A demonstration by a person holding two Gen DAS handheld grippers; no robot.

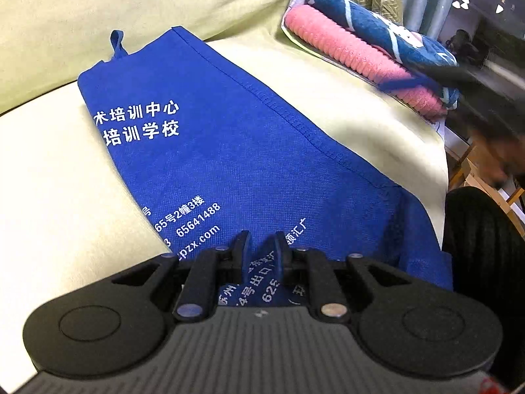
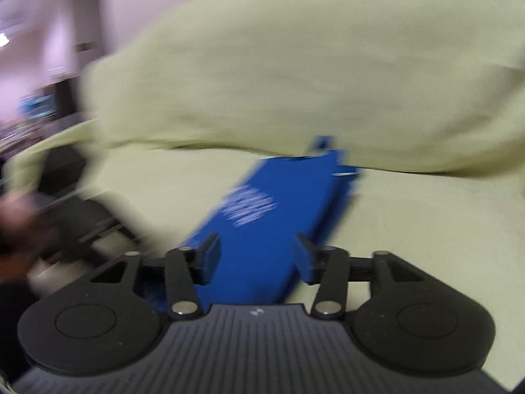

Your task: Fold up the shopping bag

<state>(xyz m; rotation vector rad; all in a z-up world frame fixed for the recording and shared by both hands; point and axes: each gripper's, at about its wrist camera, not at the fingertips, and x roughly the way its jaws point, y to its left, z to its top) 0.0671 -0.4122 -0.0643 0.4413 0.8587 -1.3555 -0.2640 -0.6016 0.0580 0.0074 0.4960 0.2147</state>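
A blue fabric shopping bag [image 1: 210, 138] with white printed characters lies folded lengthwise on a pale yellow-green cushion [image 1: 65, 197]. A handle loop [image 1: 116, 44] sticks out at its far end. My left gripper [image 1: 261, 243] is shut on a pinched fold at the bag's near end. In the blurred right wrist view the bag [image 2: 272, 216] runs away from me as a long strip. My right gripper [image 2: 257, 252] is open, its fingers either side of the bag's near end, just above it.
A stack of folded cloths, pink [image 1: 354, 55] and dark blue [image 1: 377, 26], lies at the far right of the cushion. A back cushion [image 2: 295, 72] rises behind the bag. The other gripper and hand [image 2: 39, 216] show blurred at left.
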